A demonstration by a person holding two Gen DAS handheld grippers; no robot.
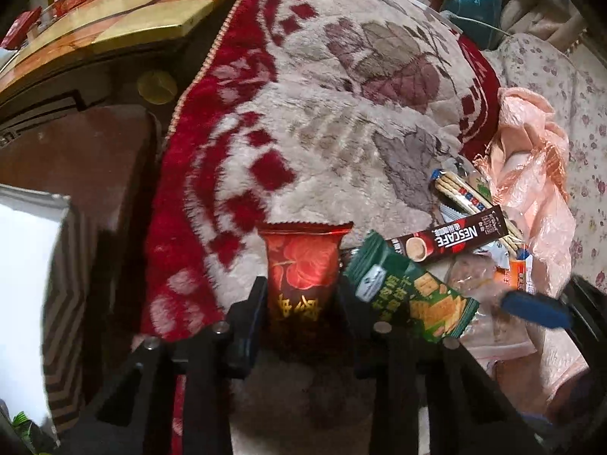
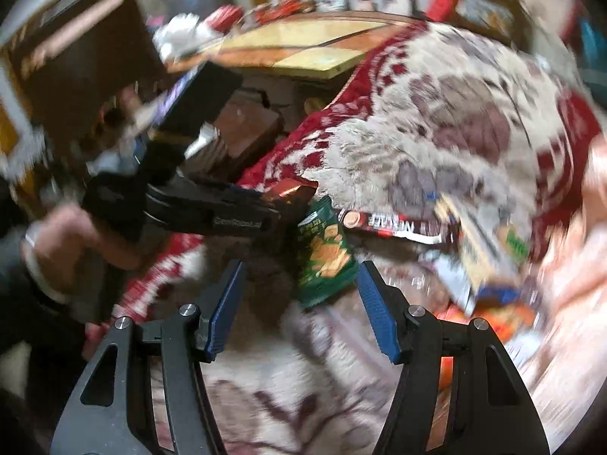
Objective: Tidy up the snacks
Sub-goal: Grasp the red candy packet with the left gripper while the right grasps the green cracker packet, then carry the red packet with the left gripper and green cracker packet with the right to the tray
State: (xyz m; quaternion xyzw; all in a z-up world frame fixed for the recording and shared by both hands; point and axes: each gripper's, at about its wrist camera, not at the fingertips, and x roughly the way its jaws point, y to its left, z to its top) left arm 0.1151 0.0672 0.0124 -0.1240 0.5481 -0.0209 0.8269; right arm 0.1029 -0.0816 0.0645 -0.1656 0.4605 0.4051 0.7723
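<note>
Left gripper [image 1: 301,303]: clamped on red snack packet [image 1: 301,261], held over the red-and-cream blanket [image 1: 322,113]. Right gripper [image 2: 299,303]: jaws spread, nothing held. Green cracker packet [image 1: 413,292] just right of the red one; Nescafe stick [image 1: 447,239] beyond it.

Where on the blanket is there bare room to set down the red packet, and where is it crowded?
Free: the broad blanket ahead of the left hand-held gripper, between its red border and the pink plastic bag. Crowded: right of the red packet, where the green cracker packet, Nescafe stick and other wrappers pile up.
</note>
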